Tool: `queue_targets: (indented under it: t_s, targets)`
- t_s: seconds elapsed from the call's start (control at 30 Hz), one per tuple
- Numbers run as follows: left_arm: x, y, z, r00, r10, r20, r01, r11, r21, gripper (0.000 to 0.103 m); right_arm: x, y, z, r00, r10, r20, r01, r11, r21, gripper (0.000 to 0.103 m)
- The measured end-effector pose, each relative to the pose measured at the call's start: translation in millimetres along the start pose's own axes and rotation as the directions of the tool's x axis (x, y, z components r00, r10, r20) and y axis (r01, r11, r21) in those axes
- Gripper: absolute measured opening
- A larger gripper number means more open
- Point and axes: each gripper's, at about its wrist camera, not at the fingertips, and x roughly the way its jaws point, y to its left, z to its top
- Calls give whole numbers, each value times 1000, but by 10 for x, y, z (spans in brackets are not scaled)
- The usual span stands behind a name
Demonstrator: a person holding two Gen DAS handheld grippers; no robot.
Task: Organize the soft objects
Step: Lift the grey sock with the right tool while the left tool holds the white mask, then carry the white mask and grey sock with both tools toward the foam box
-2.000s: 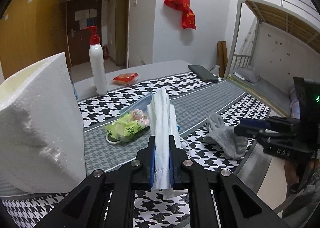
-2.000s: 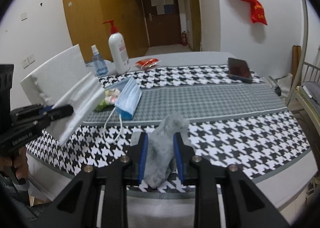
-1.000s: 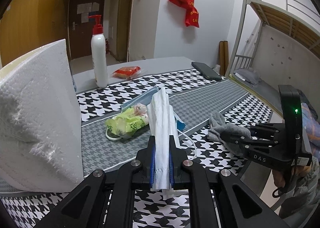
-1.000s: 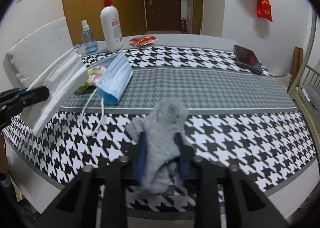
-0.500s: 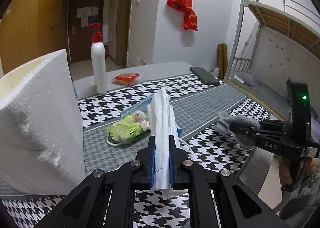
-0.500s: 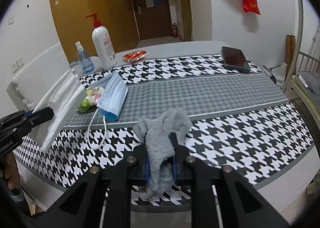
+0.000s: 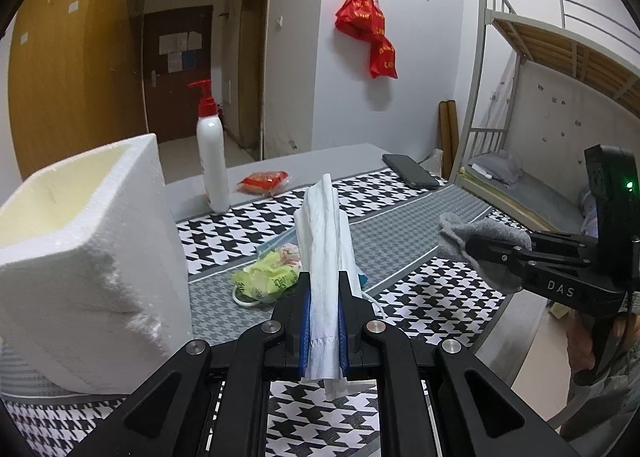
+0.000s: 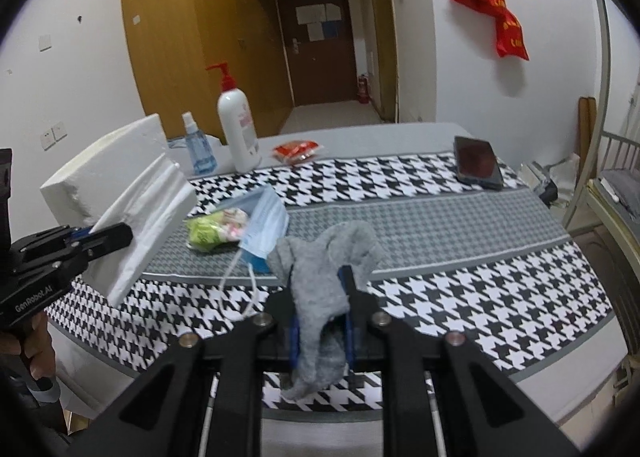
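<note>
So compared with a second ago, the grey sock (image 8: 320,289) is up off the surface (image 8: 460,293) now; back then it was still lying on the houndstooth cloth, and now it dangles in the air from the right tongs (image 8: 321,321), which are clamped on its middle. You can see it from the other side too, bunched in front of those tongs over the near edge. The left tongs (image 7: 324,309) are squeezed together on a folded white tissue (image 7: 325,257), held edge-up, also clear of the surface.

Left behind on the grey strip are a blue face mask (image 8: 262,225) with its loops trailing, and touching it a small green packet (image 8: 208,233). The white foam box (image 7: 80,257) sits open-topped at the left end, just beside the left tongs.

My read: this is the carry step, both soft things picked and lifted. I'd guess the foam box is where they go, so next is swinging each over the rim and letting go. The tissue is closer. The sock hangs loose below the tongs, so it needs enough height to clear the box wall.
</note>
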Motion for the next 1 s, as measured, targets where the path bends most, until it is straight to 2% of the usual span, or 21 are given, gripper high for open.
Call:
queue_targets:
  t_s: [0.37,1.0]
  targets:
    - [-237,73,28,997,45,56,-45,999,-4,12,-149,271,144,997,58,56,-55,997,-58,20]
    - [-649,235,74,981,127,144,-124,992,-25,12,-310,729,324,979,163,118,-144,977,-156,20]
